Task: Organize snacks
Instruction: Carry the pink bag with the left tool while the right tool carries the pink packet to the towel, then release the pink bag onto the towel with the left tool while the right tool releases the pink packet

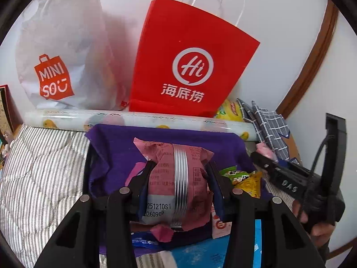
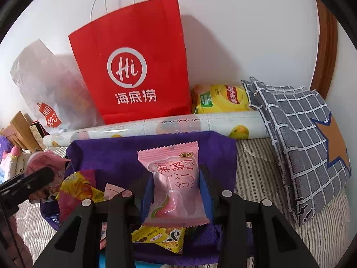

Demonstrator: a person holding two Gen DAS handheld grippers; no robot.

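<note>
Two grippers up, one pink snack packet (image 1: pixel 176 183) in left, one peach-pink packet (image 2: pixel 173 192) in right. One red paper bag (image 2: pixel 133 67), one white plastic bag (image 1: pixel 62 51), one printed roll (image 2: pixel 156 125), one purple cloth (image 2: pixel 111 154), one yellow chip bag (image 2: pixel 221 98), one checked fabric (image 2: pixel 296 134).

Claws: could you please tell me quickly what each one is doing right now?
Left claw: closed on a dark pink snack packet.
Right claw: closed on a light pink peach snack packet.
</note>
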